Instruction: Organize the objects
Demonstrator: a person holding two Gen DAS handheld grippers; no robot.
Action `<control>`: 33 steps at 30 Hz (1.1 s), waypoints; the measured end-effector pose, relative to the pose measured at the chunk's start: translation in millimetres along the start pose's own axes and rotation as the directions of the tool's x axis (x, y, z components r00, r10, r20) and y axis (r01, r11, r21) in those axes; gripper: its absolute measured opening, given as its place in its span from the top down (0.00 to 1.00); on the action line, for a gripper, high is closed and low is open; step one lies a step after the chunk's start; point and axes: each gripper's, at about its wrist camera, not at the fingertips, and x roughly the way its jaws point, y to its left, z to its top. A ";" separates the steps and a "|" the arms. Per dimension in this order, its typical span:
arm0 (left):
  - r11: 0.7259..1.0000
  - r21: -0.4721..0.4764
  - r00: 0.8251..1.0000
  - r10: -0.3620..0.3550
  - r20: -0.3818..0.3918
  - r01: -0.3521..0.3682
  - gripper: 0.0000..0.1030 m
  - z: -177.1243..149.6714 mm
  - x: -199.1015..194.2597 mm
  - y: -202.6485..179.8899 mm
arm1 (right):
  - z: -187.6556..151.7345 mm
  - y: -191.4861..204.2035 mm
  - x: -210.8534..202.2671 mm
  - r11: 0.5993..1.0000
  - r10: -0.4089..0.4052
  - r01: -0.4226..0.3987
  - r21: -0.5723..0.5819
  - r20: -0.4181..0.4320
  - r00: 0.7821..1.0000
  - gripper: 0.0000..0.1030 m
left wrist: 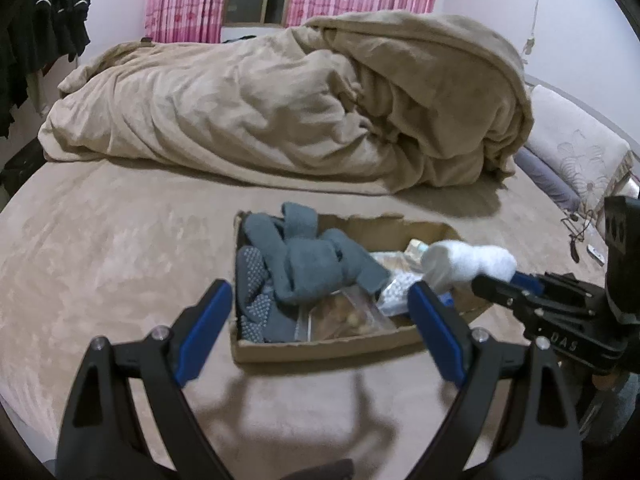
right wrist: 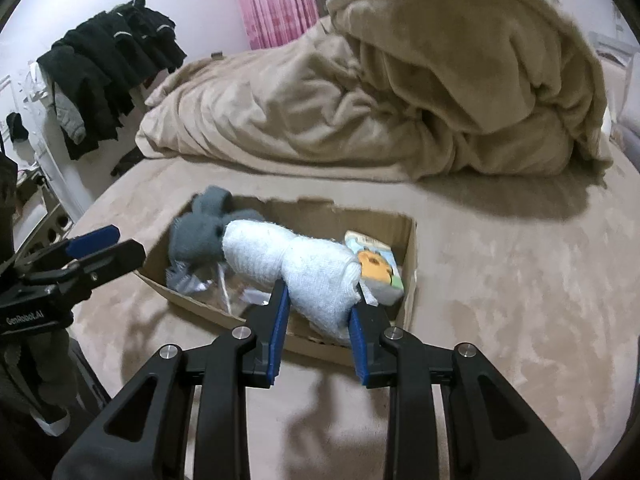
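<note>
A shallow cardboard box [left wrist: 320,346] [right wrist: 406,240] lies on the tan bed. It holds grey socks [left wrist: 308,264] [right wrist: 200,232], clear plastic bags [left wrist: 344,316] and a small colourful packet [right wrist: 376,264]. My right gripper [right wrist: 320,292] is shut on a rolled white sock [right wrist: 292,264] and holds it over the box; the sock also shows in the left wrist view [left wrist: 468,262] with the right gripper [left wrist: 504,284] coming in from the right. My left gripper [left wrist: 320,300] is open and empty, just in front of the box; it shows in the right wrist view [right wrist: 108,248].
A heaped tan duvet [left wrist: 300,108] [right wrist: 380,92] fills the back of the bed. Dark clothes [right wrist: 108,68] hang at the left wall. A pillow [left wrist: 576,148] and a cable [left wrist: 576,232] lie at the right edge. Pink curtains [left wrist: 184,0] hang behind.
</note>
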 end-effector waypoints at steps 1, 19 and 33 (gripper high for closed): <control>1.000 0.001 1.000 0.003 -0.006 -0.003 0.12 -1.1 3.7 0.1 | -1.5 -1.3 4.0 1.000 0.001 -0.001 0.002 -0.011 1.000 0.71; 1.000 -0.007 0.999 0.012 -0.051 -0.012 0.12 -21.2 14.7 3.6 | -7.7 -20.5 23.7 0.998 0.003 0.002 0.061 -0.080 0.997 0.58; 1.000 -0.007 1.000 -0.003 -0.003 0.003 0.12 -24.6 -29.0 -3.7 | -11.9 -19.4 -14.6 0.994 -0.024 0.026 0.106 -0.019 1.000 0.54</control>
